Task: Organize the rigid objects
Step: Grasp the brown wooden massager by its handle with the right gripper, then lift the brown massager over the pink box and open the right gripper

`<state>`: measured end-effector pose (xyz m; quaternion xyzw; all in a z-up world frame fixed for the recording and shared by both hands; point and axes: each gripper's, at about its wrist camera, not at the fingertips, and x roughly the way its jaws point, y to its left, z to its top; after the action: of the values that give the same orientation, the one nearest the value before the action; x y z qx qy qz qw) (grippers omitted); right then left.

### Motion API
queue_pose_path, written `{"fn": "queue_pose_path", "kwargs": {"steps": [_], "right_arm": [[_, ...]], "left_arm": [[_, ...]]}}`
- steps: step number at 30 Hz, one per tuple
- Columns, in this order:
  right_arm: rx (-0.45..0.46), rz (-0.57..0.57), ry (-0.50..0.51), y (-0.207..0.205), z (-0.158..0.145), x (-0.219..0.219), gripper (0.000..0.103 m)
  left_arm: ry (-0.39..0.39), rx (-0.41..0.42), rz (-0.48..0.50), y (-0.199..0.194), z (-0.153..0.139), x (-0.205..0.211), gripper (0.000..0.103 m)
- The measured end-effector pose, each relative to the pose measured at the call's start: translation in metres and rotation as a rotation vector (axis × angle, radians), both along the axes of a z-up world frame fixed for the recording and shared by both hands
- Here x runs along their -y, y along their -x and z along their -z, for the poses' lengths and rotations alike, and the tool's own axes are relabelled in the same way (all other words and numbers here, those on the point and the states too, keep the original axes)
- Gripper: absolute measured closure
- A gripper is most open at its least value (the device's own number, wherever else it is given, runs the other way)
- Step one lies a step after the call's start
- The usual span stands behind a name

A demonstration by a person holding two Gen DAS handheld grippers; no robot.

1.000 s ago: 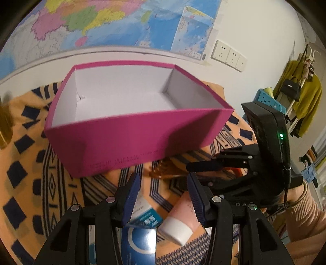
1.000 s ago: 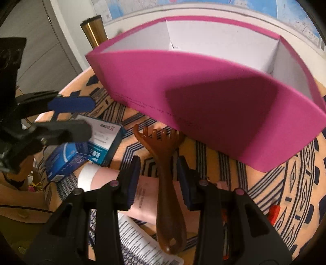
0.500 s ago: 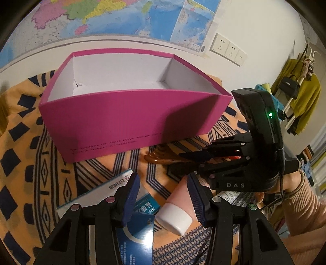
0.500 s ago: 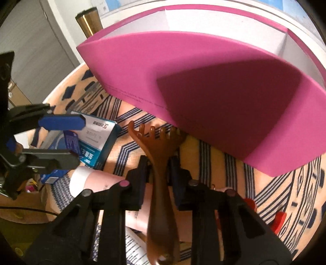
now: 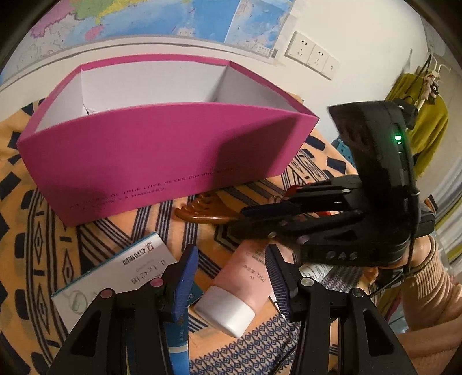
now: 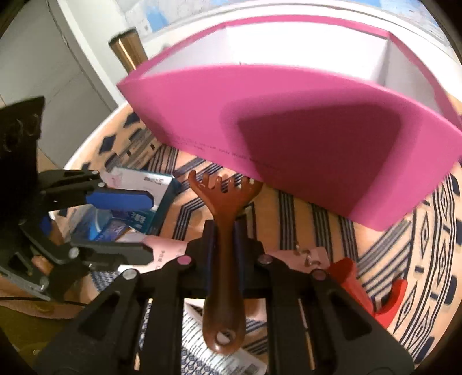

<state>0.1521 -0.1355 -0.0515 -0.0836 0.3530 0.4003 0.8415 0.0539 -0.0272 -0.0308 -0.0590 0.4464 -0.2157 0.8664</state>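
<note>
Two grippers work over an orange, navy-patterned cloth [image 5: 34, 259]: the left gripper [image 5: 231, 277] hangs spread above a pink tube [image 5: 239, 288], while the right gripper [image 6: 225, 242] pinches a brown comb-like scraper [image 6: 223, 202] (glossy, toothed end forward). Beyond sits a magenta box [image 5: 161, 161], white inside, then wall map [image 5: 179, 20] and sockets [image 5: 311, 54].

The open box [image 5: 161, 155] sits at the back of the table cloth [image 5: 37, 253]. Right in front: a comb [image 6: 223, 202], with a tube [image 5: 239, 285] nearer, carton [image 5: 115, 271] to its left.

White wall [image 5: 361, 31] with map [image 5: 161, 17], sockets [image 5: 311, 54] (three), hanging mustard garment [image 5: 427, 129].
</note>
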Motion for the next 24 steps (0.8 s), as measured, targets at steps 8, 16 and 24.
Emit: {"fn": "queue_pose_path", "kwargs": {"steps": [8,16,24], "right_arm": [[-0.011,-0.054,0.008,-0.004,0.004,-0.008,0.087],[-0.050,-0.078,-0.167,0.012,-0.004,0.025,0.088],[0.005,-0.057,-0.309,0.031,-0.022,0.052,0.088]], "left_arm": [[0.000,-0.001,-0.010,0.005,-0.002,-0.006,0.054],[0.062,-0.005,0.041,0.005,-0.004,-0.006,0.054],[0.079,0.038,0.136,0.004,-0.015,0.017,0.054]]}}
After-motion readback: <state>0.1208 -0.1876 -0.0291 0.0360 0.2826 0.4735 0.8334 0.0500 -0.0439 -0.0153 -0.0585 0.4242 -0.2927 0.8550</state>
